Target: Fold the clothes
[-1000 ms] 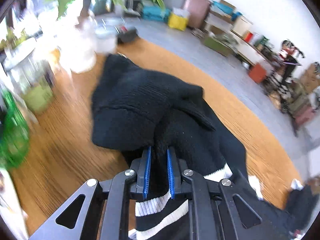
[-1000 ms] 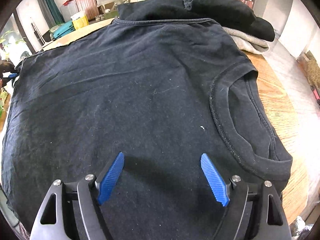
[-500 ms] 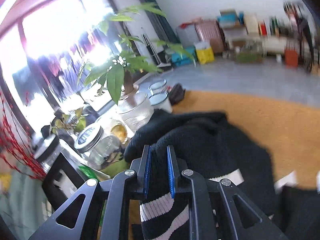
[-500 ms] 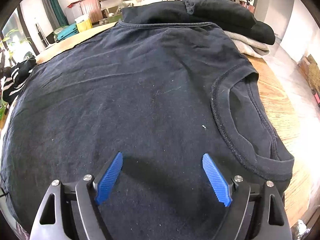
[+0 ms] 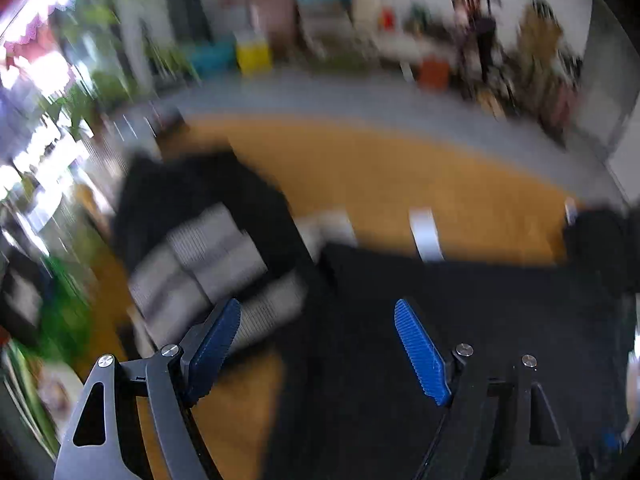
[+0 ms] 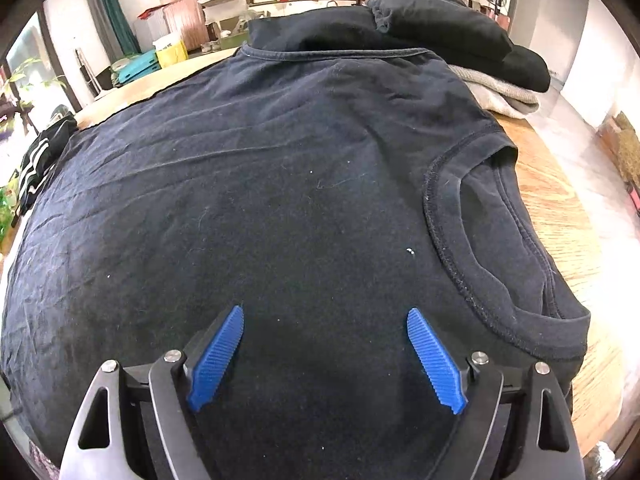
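a dark navy t-shirt (image 6: 280, 184) of soft, lightly creased cotton lies spread flat on the wooden tabletop (image 6: 560, 216), its ribbed round collar (image 6: 452, 256) toward the right edge and its long axis running left to right across the right wrist view. beyond it sit folded black and grey clothes (image 6: 472, 48). the right gripper (image 6: 324, 352) hangs over the shirt, its ridged blue fingers (image 6: 218, 350) spread with only cloth below. the left gripper (image 5: 320, 344) has just been opening, its fingers (image 5: 420, 352) now spread and empty; a black knit garment with white stripes (image 5: 208, 252) lies bunched on the tabletop just left of them, heavily blurred.
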`<state>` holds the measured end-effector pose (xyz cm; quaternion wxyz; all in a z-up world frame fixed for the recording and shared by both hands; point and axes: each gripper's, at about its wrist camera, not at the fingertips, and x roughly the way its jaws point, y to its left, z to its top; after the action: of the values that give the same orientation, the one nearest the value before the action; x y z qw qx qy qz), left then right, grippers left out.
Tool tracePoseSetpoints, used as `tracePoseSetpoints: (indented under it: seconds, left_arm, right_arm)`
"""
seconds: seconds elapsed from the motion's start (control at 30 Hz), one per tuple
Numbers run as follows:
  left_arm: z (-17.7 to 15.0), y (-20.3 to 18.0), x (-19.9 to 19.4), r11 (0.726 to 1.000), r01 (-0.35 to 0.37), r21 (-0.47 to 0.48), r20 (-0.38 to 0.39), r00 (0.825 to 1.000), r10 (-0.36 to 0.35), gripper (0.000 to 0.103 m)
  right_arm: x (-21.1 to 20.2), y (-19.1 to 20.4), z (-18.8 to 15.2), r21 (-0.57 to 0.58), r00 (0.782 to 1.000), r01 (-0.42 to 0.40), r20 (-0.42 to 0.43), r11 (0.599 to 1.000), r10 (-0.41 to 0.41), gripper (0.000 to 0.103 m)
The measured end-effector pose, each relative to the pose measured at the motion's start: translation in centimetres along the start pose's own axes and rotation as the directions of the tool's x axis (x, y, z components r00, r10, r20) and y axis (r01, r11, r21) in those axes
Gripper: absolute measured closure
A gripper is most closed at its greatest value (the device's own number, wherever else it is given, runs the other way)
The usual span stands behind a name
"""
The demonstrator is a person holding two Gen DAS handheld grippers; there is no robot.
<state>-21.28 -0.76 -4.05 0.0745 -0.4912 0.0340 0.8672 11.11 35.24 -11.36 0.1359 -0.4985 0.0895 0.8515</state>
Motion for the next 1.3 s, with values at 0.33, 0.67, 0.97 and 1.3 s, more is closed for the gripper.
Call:
tracePoseSetpoints:
  seconds: [0.33, 0.67, 0.97, 1.3]
  left_arm:
    - [-15.1, -3.2, -6.8, 0.991, 0.016, 0.136, 0.028, 0.999, -0.02, 0.024]
    - [-22.3, -3.1, -11.9, 0.982, -0.012, 0.19, 0.089, 0.996, -0.005, 0.024]
    - [-27.5, 0.0, -14.1, 0.992, 0.094, 0.081, 0.097, 0.99, -0.101, 0.024]
    - [-30.5, 0.1, -17.0, 0.959, 0.283, 0.015, 0.189, 0.941, -0.28, 0.024]
  right_arm:
    - [-0.9, 0.5, -1.1, -0.037, 0.999, -0.027, 0.042, 0.999, 0.028, 0.023]
    - [-6.0, 3.0, -5.2, -0.143, 0.994, -0.01, 0.102, 0.99, 0.025, 0.019]
    - [-7.5, 0.9, -8.7, -0.106, 0.998, -0.018, 0.062, 0.994, 0.024, 0.019]
    - [-9.4, -1.7, -13.2, 0.03, 0.969, -0.245, 0.004, 0.969, 0.245, 0.019]
